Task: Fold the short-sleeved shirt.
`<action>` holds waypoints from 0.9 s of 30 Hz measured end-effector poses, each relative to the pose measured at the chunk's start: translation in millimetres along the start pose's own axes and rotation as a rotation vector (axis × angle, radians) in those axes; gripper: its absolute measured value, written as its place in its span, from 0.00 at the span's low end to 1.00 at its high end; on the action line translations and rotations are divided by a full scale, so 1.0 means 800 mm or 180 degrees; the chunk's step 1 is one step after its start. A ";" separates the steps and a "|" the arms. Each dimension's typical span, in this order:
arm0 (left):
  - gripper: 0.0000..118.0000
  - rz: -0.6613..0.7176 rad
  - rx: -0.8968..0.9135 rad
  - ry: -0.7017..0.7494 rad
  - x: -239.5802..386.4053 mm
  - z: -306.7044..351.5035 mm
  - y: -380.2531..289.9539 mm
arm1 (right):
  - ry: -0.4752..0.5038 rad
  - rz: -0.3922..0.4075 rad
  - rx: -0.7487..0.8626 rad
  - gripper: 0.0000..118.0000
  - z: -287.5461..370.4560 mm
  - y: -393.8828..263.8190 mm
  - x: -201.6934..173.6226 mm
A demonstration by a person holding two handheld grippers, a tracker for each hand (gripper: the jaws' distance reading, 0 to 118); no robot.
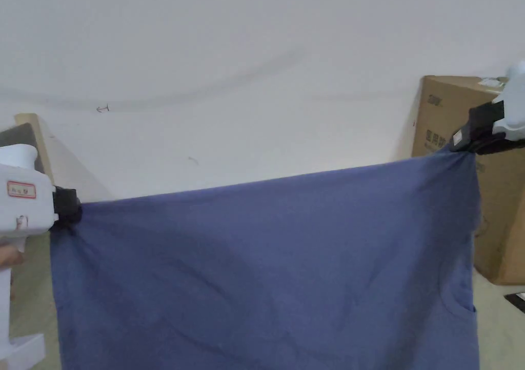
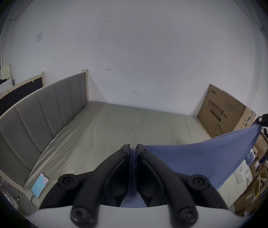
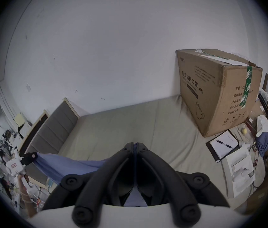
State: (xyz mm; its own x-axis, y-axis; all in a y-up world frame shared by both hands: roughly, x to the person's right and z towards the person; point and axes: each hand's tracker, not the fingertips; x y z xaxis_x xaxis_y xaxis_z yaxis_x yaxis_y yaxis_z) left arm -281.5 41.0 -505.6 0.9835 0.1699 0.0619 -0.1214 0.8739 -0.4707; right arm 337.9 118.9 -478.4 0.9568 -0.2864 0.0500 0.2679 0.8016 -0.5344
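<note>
Blue shirt (image 1: 266, 268) hangs spread over the bed (image 2: 113, 126). Left gripper (image 1: 69, 211) & right gripper (image 1: 464, 142) jaws each pinch a top corner.

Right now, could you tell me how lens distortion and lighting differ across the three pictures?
Head view: straight lines, even soft light, the blue cotton shirt sharp. Left gripper view: strong fisheye with dark corners, the grey padded headboard bowed. Right gripper view: same fisheye vignette, the brown cardboard box leaning.
</note>
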 end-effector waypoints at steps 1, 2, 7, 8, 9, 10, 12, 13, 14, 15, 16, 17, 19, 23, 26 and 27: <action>0.04 0.0016 0.0029 -0.0011 0.001 0.001 0.008 | 0.0015 -0.0014 0.0024 0.02 0.002 0.005 0.000; 0.04 0.0000 0.0038 -0.0018 0.004 0.000 0.016 | 0.0017 -0.0005 0.0037 0.02 0.003 0.009 -0.003; 0.04 -0.0191 0.0154 0.0071 0.026 -0.010 0.077 | -0.0013 0.0006 0.0116 0.02 -0.007 0.044 -0.014; 0.04 -0.0191 0.0188 0.0057 0.028 -0.012 0.088 | -0.0026 -0.0012 0.0130 0.02 -0.010 0.053 -0.015; 0.04 -0.0175 0.0228 0.0050 0.031 -0.015 0.104 | -0.0040 -0.0042 0.0155 0.02 -0.014 0.066 -0.015; 0.04 -0.0220 0.0260 0.0057 0.035 -0.022 0.122 | -0.0041 -0.0065 0.0178 0.02 -0.018 0.080 -0.016; 0.04 -0.0283 0.0309 0.0124 0.045 -0.033 0.154 | -0.0043 -0.0163 0.0248 0.02 -0.024 0.109 -0.019; 0.04 -0.0304 0.0353 0.0128 0.050 -0.039 0.173 | -0.0031 -0.0166 0.0269 0.02 -0.027 0.125 -0.021; 0.04 -0.0246 0.0402 0.0110 0.052 -0.042 0.189 | -0.0049 -0.0179 0.0315 0.02 -0.029 0.139 -0.025; 0.04 -0.0223 0.0451 0.0043 0.055 -0.047 0.209 | -0.0081 -0.0171 0.0351 0.02 -0.031 0.156 -0.030; 0.04 -0.0214 0.0499 0.0022 0.057 -0.053 0.229 | -0.0092 -0.0130 0.0396 0.02 -0.031 0.175 -0.035; 0.04 -0.0199 0.0516 0.0052 0.061 -0.057 0.247 | -0.0075 -0.0128 0.0458 0.02 -0.030 0.193 -0.037; 0.04 -0.0308 0.0644 0.0113 0.070 -0.065 0.282 | -0.0076 -0.0214 0.0575 0.02 -0.029 0.229 -0.043; 0.04 -0.0304 0.0760 0.0078 0.078 -0.087 0.336 | -0.0071 -0.0169 0.0715 0.02 -0.030 0.280 -0.058; 0.04 -0.0286 0.0816 0.0114 0.081 -0.105 0.362 | -0.0074 -0.0166 0.0783 0.02 -0.035 0.302 -0.066; 0.04 -0.0279 0.0865 0.0167 0.082 -0.109 0.364 | -0.0066 -0.0172 0.0820 0.02 -0.039 0.306 -0.066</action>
State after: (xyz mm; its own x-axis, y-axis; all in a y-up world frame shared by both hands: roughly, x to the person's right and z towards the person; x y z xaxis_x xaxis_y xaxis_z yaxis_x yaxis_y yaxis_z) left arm -240.4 266.9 -715.6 0.9966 0.0709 0.0429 -0.0603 0.9754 -0.2119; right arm 349.1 314.2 -638.3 0.9418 -0.3237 0.0912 0.3360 0.8935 -0.2981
